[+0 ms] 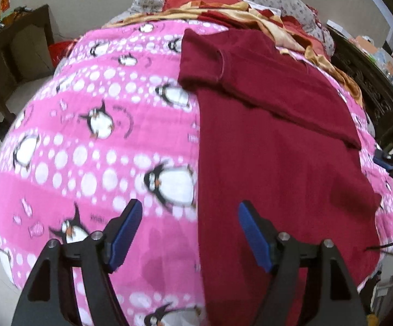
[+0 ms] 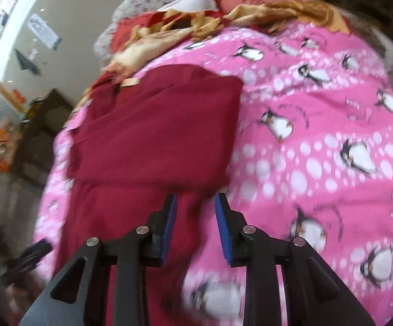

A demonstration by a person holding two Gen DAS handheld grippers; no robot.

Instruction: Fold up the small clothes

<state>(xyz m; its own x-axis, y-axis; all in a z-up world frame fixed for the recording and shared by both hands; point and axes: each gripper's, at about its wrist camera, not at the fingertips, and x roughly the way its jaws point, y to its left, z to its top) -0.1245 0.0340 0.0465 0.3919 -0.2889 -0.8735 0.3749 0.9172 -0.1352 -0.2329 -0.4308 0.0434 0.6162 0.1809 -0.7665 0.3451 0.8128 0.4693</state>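
From the left wrist: soft dark-red knit T-shirt (image 1: 278, 141) lying flat on pink penguin-print fleece blanket (image 1: 101, 141) over the bed, one sleeve folded across the body. Left tool (image 1: 190, 240) spread wide, empty, above the shirt's near edge. From the right wrist: right tool (image 2: 195, 225) part-spread, pinching nothing, over the hem. Probably light, limp, easily creased; best taken at hem corners.

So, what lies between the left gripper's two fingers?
In the left wrist view, the left gripper is open over the pink penguin blanket and the maroon shirt edge.
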